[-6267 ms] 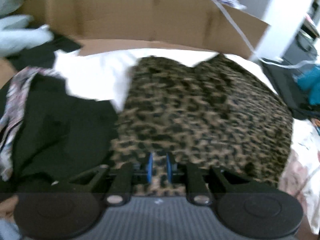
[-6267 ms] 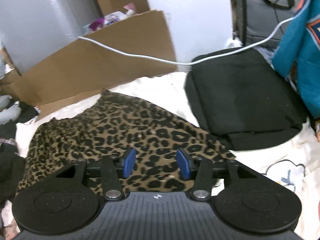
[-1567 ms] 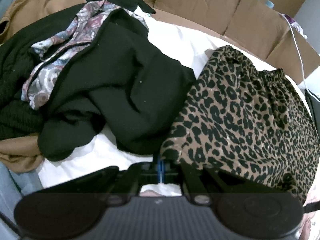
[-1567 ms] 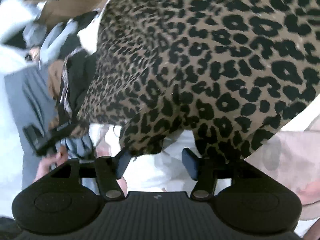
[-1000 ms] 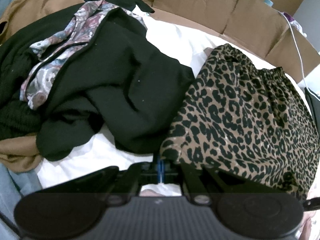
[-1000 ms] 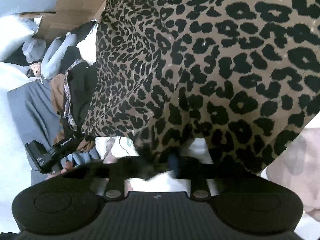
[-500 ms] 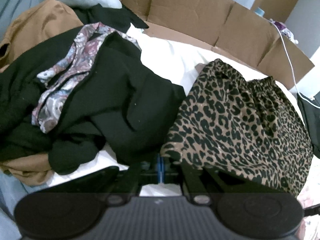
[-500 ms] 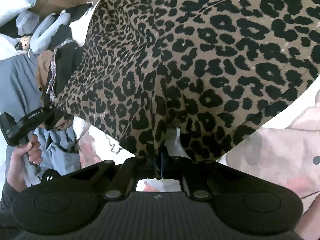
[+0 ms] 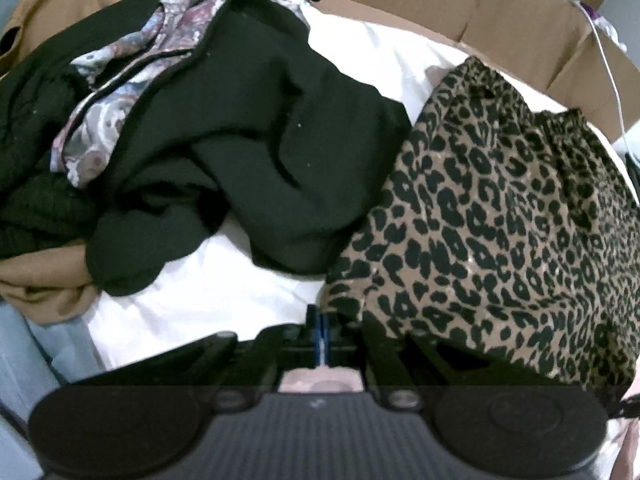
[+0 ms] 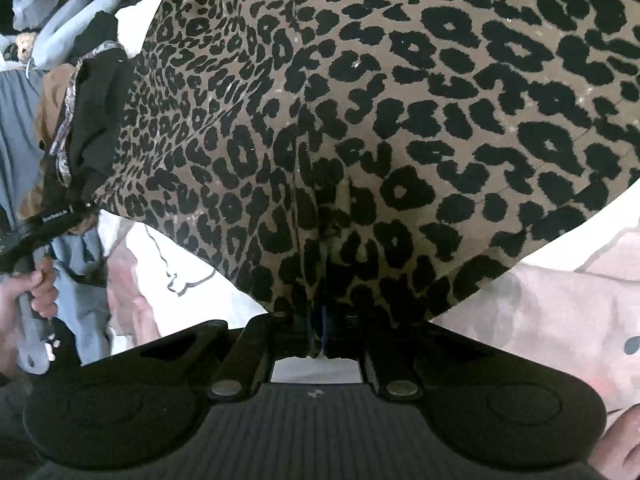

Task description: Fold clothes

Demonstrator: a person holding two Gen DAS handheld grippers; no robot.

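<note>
Both jaws are clenched on the hem of the leopard-print skirt (image 10: 360,120), left gripper (image 9: 322,330) and right gripper (image 10: 320,334) gripping 2 corners. It lies on the bed toward 1 o'clock; lift evenly, carrying hem to waistband (image 9: 560,128).

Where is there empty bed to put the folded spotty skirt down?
Bare white sheet shows between the black garment and the left gripper, and beyond the leopard skirt toward the cardboard. The left side is crowded with piled clothes.
</note>
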